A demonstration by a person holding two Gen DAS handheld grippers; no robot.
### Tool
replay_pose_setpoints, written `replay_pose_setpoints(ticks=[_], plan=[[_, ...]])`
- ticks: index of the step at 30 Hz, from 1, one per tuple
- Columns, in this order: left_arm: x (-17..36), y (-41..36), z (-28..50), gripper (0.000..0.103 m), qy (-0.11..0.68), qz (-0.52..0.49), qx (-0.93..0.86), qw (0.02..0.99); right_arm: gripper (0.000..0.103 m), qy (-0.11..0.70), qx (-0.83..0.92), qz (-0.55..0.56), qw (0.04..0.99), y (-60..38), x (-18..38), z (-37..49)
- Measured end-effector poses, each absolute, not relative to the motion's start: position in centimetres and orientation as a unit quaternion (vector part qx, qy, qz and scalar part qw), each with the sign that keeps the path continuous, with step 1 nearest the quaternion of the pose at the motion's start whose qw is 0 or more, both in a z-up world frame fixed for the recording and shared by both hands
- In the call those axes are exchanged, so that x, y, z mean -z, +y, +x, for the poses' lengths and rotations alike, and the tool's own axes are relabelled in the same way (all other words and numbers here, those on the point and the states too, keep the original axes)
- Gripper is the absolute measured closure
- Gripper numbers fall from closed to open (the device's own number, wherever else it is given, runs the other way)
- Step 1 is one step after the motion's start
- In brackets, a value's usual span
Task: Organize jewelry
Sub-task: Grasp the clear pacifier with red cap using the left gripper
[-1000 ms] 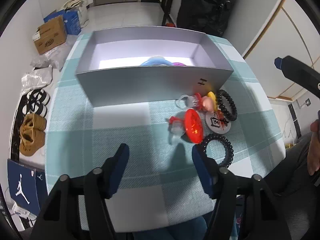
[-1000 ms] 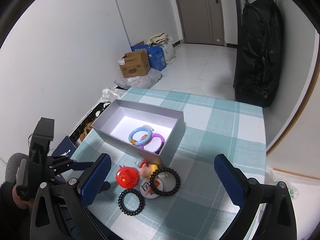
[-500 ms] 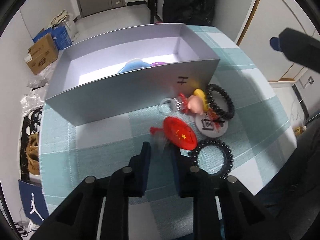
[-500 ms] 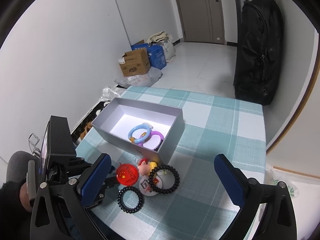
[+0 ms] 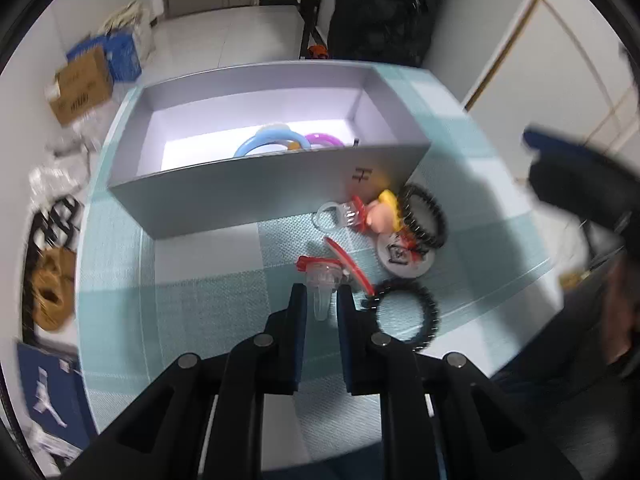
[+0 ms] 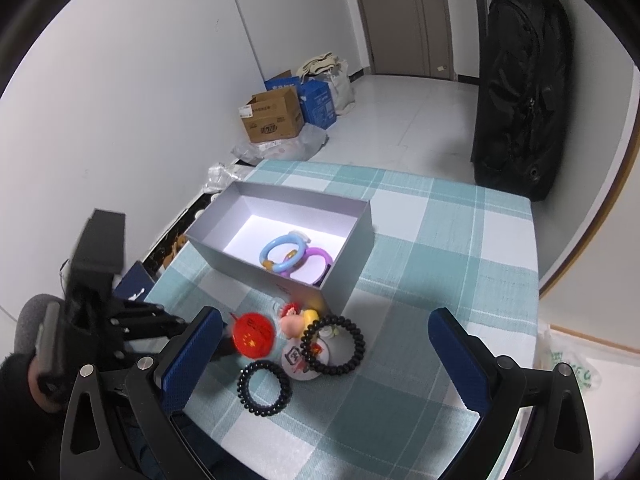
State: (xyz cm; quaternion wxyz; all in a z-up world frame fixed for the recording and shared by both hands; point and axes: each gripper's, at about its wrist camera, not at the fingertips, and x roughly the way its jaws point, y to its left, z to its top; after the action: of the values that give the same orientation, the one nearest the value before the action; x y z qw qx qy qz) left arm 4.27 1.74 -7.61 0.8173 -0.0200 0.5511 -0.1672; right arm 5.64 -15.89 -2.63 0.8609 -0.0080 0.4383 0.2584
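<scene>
Left wrist view: left gripper (image 5: 322, 302) is narrowed around the clear band of the red ring (image 5: 325, 276), which points straight ahead toward the gray box (image 5: 256, 196); the ring's red disc (image 5: 350, 266) tilts just short of the box.

Right wrist view: right gripper (image 6: 324, 354) hangs wide, holding nothing, above the black bracelets (image 6: 333, 345) lying near the box, farther from the ring than the left.

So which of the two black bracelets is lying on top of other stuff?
The bigger black bracelet, nearer the grey box. It overlaps the white badge; the smaller black bracelet lies flat on the tablecloth by itself.
</scene>
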Motion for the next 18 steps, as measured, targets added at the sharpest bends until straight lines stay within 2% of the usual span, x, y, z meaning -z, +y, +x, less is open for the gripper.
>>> replay_pose_setpoints(ticks=[7,15,18], plan=[[5.1,3.6,4.2,0.093,0.525,-0.081,0.186,0.826,0.0,0.444,-0.278,-0.03,0.851,-14.1,3.3,5.1],[7.0,2.4,4.9,0.093,0.556,-0.027,0.192,0.808,0.001,0.463,-0.323,-0.088,0.82,-10.1,5.1,3.7],[7.6,3.0,5.0,0.093,0.569,-0.033,0.188,0.8,0.005,0.463,-0.327,-0.117,0.816,-9.1,5.7,3.2]])
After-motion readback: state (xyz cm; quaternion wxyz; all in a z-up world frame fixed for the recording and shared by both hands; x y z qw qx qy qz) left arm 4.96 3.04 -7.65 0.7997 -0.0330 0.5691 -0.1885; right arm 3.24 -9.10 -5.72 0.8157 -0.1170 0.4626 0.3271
